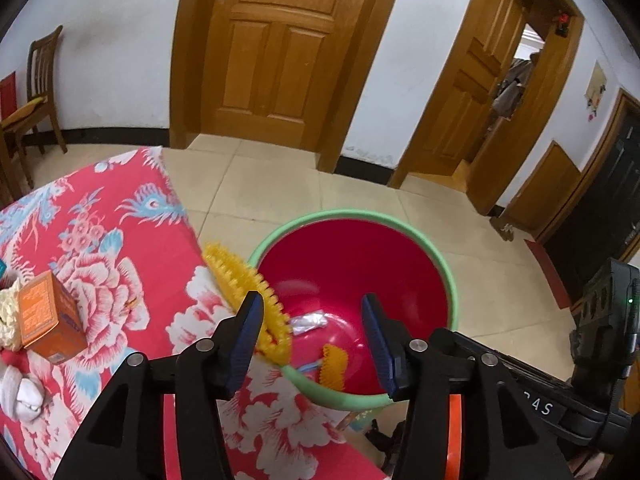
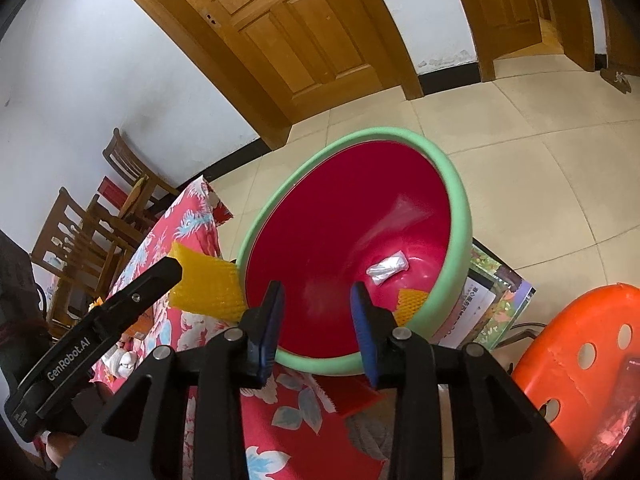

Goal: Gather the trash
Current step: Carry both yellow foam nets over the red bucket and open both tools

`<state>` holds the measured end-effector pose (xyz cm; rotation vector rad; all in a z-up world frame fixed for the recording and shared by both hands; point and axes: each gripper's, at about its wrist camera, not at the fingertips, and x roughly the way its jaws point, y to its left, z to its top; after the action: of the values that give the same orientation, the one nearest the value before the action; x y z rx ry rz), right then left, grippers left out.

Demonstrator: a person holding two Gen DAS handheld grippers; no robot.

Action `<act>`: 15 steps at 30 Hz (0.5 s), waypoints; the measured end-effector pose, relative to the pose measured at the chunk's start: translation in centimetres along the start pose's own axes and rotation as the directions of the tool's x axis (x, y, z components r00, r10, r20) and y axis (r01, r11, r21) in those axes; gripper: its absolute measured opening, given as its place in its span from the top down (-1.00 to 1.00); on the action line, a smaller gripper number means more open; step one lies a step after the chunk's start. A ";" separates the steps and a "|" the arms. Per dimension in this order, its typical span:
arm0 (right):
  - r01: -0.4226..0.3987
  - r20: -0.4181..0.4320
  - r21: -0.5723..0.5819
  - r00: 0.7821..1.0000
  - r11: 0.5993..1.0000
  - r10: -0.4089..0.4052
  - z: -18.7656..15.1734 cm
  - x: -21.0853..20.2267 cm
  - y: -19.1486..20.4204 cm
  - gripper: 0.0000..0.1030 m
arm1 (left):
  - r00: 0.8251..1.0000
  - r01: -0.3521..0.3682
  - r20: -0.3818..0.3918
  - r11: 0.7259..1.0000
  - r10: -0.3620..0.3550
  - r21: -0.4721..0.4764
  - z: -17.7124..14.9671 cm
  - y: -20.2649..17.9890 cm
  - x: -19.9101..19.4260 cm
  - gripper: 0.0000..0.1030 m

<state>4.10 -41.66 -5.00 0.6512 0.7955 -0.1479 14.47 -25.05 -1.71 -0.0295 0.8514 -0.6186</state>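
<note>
Left gripper (image 1: 312, 340) open, empty, yellow foam net (image 1: 244, 292) at its left finger, red basin (image 1: 450, 276) ahead holding plastic wrapper (image 1: 308, 321), right gripper (image 2: 316, 320) open, empty, only its view shows orange stool (image 2: 580, 344), "GenRobot.AI" lettering (image 2: 67, 362).

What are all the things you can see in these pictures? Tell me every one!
basin: one, red inside with a green rim, beside the table's edge
foam net: one, yellow, at the table's edge against the basin's rim, by the left gripper's finger
small foam net: one, yellow, inside the basin
plastic wrapper: one, clear and crumpled, inside the basin
box: one, orange, on the table
tablecloth: one, red with flowers, covering the table
doors: two wooden, brown, one shut, one ajar
chairs: wooden, brown, by the wall
stool: one, orange, beside the basin
left gripper: black, blue pads, open over the basin
right gripper: black, blue pads, open, nothing between its pads
</note>
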 end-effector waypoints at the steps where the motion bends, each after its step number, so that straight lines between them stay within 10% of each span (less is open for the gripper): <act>1: 0.001 0.003 0.002 1.000 1.000 -0.001 0.0 -0.1 -0.1 0.29 | 1.000 0.012 0.001 1.000 -0.012 0.003 0.1 -0.2 0.0 -0.01; 15: -0.010 0.009 0.014 1.000 1.000 0.010 0.1 -0.5 -0.9 0.29 | 0.997 -0.082 0.005 0.996 0.083 -0.030 0.6 1.0 0.3 -0.01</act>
<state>3.52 -42.53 -5.06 0.6672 0.7834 -0.1467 15.48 -24.51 -1.76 -0.0232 0.8520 -0.5281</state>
